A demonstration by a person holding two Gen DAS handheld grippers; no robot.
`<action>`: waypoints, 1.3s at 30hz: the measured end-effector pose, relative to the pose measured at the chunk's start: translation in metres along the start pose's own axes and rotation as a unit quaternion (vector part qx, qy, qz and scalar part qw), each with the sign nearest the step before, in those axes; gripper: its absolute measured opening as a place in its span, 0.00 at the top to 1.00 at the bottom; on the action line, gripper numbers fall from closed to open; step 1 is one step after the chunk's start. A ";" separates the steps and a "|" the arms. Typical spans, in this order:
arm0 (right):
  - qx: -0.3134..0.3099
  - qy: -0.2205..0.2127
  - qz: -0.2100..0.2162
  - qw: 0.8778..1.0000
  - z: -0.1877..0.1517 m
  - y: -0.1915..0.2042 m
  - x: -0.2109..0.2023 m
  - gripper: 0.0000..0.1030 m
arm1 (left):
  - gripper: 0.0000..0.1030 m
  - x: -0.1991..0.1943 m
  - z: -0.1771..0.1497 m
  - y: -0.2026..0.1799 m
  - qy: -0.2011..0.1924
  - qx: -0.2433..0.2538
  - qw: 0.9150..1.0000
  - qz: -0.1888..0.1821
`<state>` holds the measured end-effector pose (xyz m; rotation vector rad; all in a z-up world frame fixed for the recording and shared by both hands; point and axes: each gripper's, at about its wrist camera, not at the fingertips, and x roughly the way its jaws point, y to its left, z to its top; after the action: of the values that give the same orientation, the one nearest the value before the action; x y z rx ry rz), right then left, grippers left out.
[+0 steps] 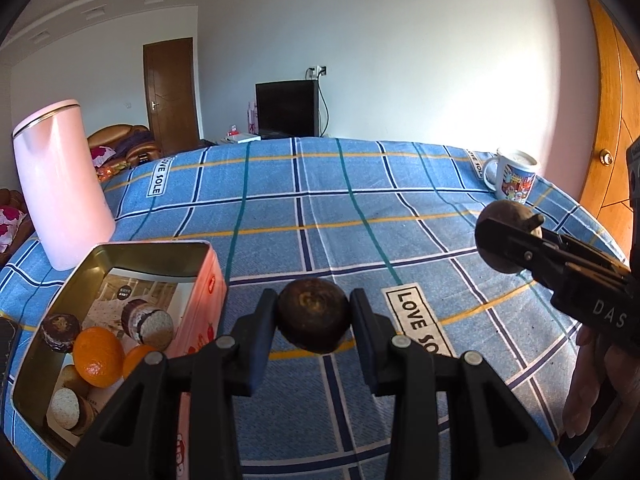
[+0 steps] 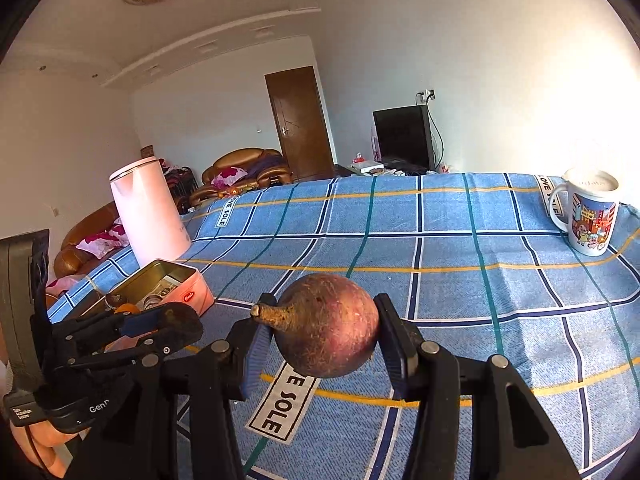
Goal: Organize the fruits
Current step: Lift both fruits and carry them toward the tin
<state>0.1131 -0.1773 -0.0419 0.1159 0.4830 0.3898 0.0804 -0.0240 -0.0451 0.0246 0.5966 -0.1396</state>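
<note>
My left gripper (image 1: 314, 318) is shut on a dark brown round fruit (image 1: 314, 316), held just right of the open pink tin (image 1: 208, 276). The tin holds two oranges (image 1: 98, 356) and several round cakes (image 1: 148, 324). My right gripper (image 2: 320, 336) is shut on a reddish-brown round fruit with a stem (image 2: 328, 328), held above the blue plaid cloth. That fruit also shows at the right of the left wrist view (image 1: 508, 236). The left gripper shows at the left of the right wrist view (image 2: 176, 328), in front of the tin (image 2: 192, 292).
A tall pink canister (image 1: 64, 188) stands behind the tin. A printed white mug (image 1: 512, 176) stands at the table's far right corner. The blue plaid cloth (image 1: 340, 208) covers the table. A wooden door (image 1: 612, 128) is close on the right.
</note>
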 end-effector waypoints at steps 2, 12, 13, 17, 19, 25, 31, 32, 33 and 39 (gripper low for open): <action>-0.001 -0.005 0.000 1.000 0.000 0.001 -0.002 0.50 | 0.62 -0.003 0.000 0.000 -0.009 0.000 1.000 0.003; -0.012 -0.025 -0.004 1.000 0.000 0.005 -0.009 0.50 | 0.62 -0.015 -0.001 0.001 -0.042 -0.002 0.999 0.015; -0.013 -0.027 -0.004 1.000 0.000 0.005 -0.010 0.50 | 0.62 -0.016 -0.002 0.000 -0.047 -0.002 0.999 0.017; -0.020 -0.042 -0.006 0.999 -0.001 0.008 -0.016 0.50 | 0.62 -0.024 -0.004 0.000 -0.066 0.000 0.998 0.021; -0.025 -0.047 -0.007 0.999 -0.002 0.010 -0.018 0.50 | 0.62 -0.027 -0.004 0.000 -0.075 0.001 0.997 0.023; -0.037 -0.057 -0.015 0.998 -0.003 0.015 -0.021 0.50 | 0.62 -0.035 -0.006 -0.001 -0.098 0.005 0.995 0.030; -0.046 -0.072 -0.020 0.996 -0.003 0.019 -0.026 0.50 | 0.62 -0.040 -0.006 0.003 -0.112 0.000 0.993 0.031; -0.047 -0.074 -0.021 0.996 -0.003 0.019 -0.027 0.50 | 0.62 -0.041 -0.007 0.004 -0.114 -0.001 0.993 0.030; -0.048 -0.076 -0.022 0.996 -0.003 0.019 -0.028 0.50 | 0.62 -0.042 -0.007 0.004 -0.115 -0.001 0.993 0.029; -0.051 -0.070 -0.027 0.996 0.000 0.023 -0.024 0.50 | 0.62 -0.046 -0.006 0.008 -0.121 -0.004 0.992 0.025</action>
<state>0.0863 -0.1657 -0.0271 0.0318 0.3259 0.3498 0.0408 -0.0104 -0.0241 0.0149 0.3536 -0.0896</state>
